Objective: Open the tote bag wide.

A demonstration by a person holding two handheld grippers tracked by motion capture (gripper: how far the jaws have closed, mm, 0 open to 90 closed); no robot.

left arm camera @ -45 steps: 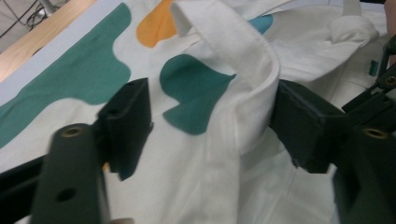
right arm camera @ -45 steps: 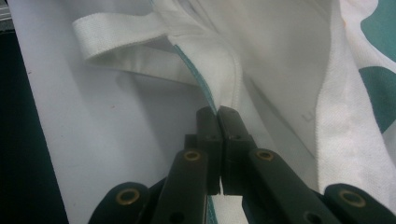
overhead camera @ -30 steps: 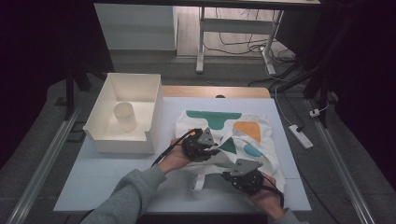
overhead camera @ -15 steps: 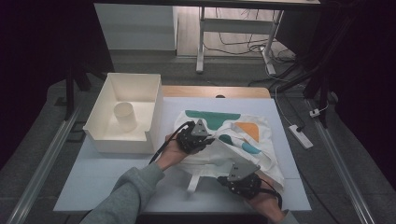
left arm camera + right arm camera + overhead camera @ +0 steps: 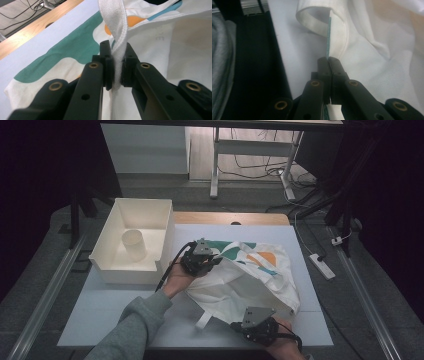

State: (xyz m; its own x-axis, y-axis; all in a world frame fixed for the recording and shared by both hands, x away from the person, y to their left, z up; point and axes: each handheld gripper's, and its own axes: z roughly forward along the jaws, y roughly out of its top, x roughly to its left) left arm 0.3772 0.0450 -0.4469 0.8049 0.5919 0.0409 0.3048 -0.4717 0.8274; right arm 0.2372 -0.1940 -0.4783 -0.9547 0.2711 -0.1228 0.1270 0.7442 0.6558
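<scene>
Two hand-held grippers (image 5: pixel 202 261) (image 5: pixel 257 325), one tote bag (image 5: pixel 250 280)

tote bag (image 5: pixel 250 275): showing white with teal and orange shapes
bin (image 5: pixel 135 240): looking cream
table (image 5: pixel 100 310): appearing pale blue-grey

Your left gripper (image 5: pixel 212 261) hides part of the bag (image 5: pixel 250 280); the strap (image 5: pixel 116 32) runs off the top edge.

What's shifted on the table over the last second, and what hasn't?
The left gripper has carried the bag's strap away from the person, toward the bin. The right gripper, shut on the bag's edge, has drawn back to the table's near edge. The tote bag has opened up between them. The bin and the cup inside it haven't moved.
</scene>
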